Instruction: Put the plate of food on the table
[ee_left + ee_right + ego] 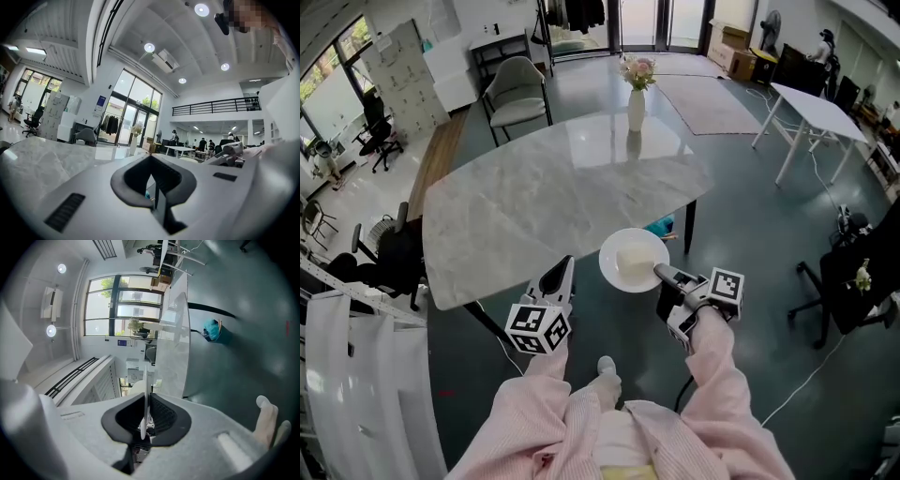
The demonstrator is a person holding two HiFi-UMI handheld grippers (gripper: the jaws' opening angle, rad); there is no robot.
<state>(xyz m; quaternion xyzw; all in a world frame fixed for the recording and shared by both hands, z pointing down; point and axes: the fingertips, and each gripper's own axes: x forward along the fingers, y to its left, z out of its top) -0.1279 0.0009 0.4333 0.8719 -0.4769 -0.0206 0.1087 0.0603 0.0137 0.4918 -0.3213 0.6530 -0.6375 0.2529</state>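
Note:
A white plate (623,274) bearing a pale block of food (636,257) hangs just off the near edge of the grey marble table (553,202). My right gripper (662,274) is shut on the plate's right rim. In the right gripper view the plate (147,380) shows edge-on, pinched between the pads of the right gripper (145,404). My left gripper (561,278) hovers at the table's near edge, left of the plate, apart from it. The left gripper (152,183) has its jaws closed with nothing between them.
A white vase of flowers (637,97) stands at the table's far side. A grey chair (517,90) sits behind it. A teal object (662,226) lies on the floor under the table. A white folding table (818,110) is at right, office chairs (386,253) at left.

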